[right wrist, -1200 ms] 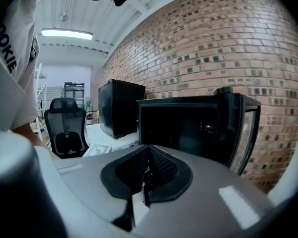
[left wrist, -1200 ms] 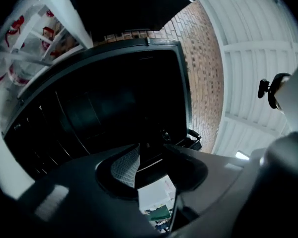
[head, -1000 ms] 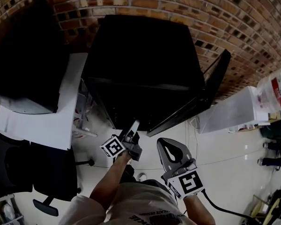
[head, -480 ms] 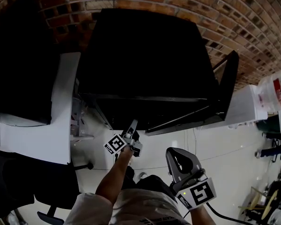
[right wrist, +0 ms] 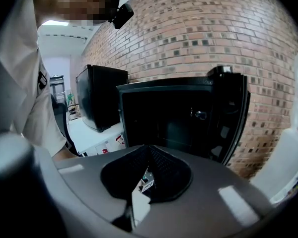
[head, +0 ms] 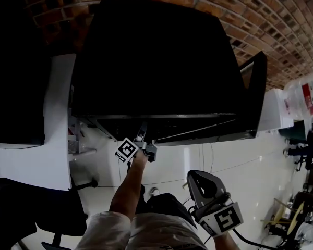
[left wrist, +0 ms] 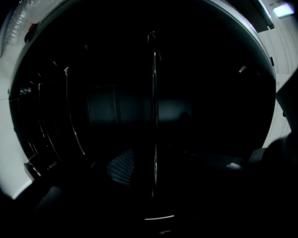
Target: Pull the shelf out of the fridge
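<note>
The black fridge point(head: 156, 51) stands against the brick wall with its door point(head: 253, 98) swung open to the right. My left gripper point(head: 142, 133) reaches into the dark opening at its lower front. In the left gripper view the wire shelf's front edge point(left wrist: 154, 108) runs as a thin bright line between the jaws, which are opening; one ribbed pad point(left wrist: 120, 167) shows beside it and does not press on it. My right gripper point(head: 202, 180) hangs back low by the person's body, shut on nothing. From there the fridge point(right wrist: 179, 118) shows open and dark inside.
A white desk point(head: 57, 139) with a black box point(head: 15, 87) on it stands close to the fridge's left. A white cabinet point(head: 274, 113) and a water bottle point(head: 305, 95) sit past the open door. An office chair point(head: 41, 212) is at lower left.
The left gripper has gone forward from in front of the fridge into its opening. The right gripper has dropped back and lower. The head view has come closer to the fridge.
</note>
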Demonstrator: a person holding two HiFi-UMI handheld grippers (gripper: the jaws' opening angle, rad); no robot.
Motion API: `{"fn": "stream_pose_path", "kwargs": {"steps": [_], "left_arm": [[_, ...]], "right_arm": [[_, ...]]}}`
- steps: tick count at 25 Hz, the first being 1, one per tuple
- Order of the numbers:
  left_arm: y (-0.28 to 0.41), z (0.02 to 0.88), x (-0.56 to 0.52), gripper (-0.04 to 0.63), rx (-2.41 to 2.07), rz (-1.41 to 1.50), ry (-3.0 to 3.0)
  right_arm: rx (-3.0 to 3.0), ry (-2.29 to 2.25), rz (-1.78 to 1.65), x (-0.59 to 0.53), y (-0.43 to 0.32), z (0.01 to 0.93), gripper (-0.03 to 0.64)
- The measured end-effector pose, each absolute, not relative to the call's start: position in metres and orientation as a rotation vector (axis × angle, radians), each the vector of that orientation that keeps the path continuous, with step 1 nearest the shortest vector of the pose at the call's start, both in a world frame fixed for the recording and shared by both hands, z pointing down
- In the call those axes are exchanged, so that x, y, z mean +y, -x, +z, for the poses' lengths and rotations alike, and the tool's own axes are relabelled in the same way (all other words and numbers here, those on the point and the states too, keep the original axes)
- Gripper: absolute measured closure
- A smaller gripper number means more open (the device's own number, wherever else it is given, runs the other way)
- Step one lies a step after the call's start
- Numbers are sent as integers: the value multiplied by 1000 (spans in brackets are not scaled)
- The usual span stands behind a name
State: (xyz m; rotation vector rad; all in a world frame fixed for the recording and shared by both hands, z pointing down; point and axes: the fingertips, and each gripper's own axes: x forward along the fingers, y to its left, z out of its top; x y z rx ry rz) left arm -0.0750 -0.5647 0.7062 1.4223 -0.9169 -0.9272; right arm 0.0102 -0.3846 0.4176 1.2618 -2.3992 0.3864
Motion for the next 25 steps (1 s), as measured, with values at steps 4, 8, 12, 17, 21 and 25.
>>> {"fn": "stream_pose_path", "kwargs": {"steps": [4,8,12,17,21,25], "left_arm": [[72,705,-577,462,-913,-925,-1451],[79,704,-584,557,-931,-951,-1462],[76,701,-587,580,-905,-969,-1470],[76,701,-585,589,-889,-955,-1446],[77,700,-580,591,-878,-961,-1426],[76,688,-569,589,-856,-989,-1427]], "right_arm": [[-2377,-1266,393,-389,-14,422,612],[-2364,-1269,403,-389,-14,426,612],[-2367,-1265,417,-389,-13,426,612],[-2362,-1260,435,-383,-13,430,612],[-2367,-1259,423,-380,-15,430,612],[-2351,-1274,442,-377,-20,430,612]]}}
